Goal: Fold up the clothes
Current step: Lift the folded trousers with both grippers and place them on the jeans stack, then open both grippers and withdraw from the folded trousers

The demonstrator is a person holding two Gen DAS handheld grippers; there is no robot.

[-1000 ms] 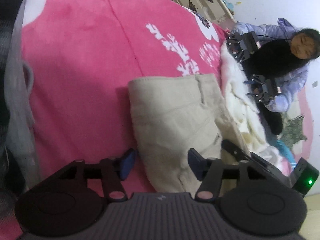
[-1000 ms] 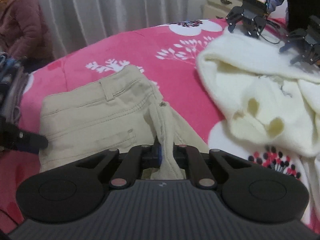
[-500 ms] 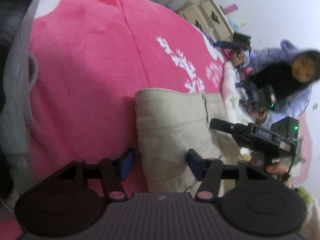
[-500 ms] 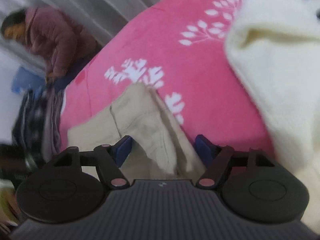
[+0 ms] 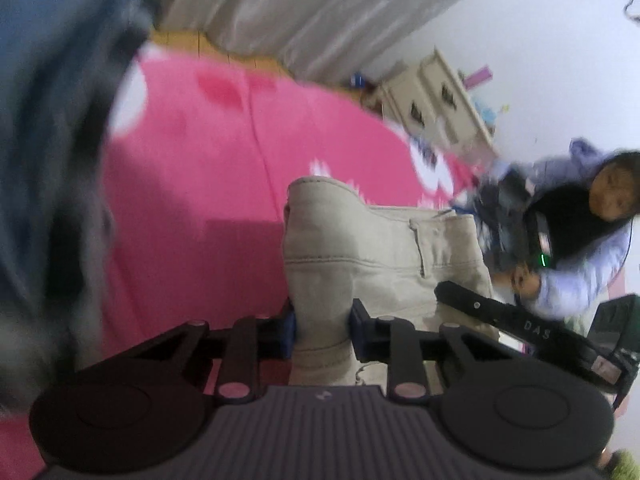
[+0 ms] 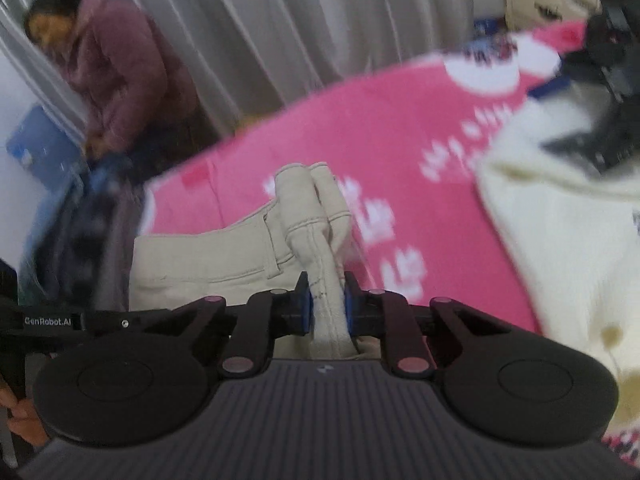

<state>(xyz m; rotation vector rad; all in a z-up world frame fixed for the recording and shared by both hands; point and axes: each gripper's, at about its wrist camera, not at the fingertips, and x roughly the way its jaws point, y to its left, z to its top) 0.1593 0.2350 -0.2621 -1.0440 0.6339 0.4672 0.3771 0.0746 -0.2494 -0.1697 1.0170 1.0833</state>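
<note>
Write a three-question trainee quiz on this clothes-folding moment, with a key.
1. True or false: both claws grip the beige trousers.
2. What covers the bed? A. pink floral blanket B. grey sheet C. bare mattress
3. Name the garment lying right of the trousers in the right wrist view.

Key:
1. True: left claw and right claw each pinch trouser fabric.
2. A
3. The cream sweater.

Open pink blanket (image 6: 400,140) ahead; cream sweater (image 6: 560,240) crowds its right side

One beige trousers (image 5: 372,248), one cream sweater (image 6: 560,240), one pink blanket (image 5: 208,184), two people (image 6: 120,68)
</note>
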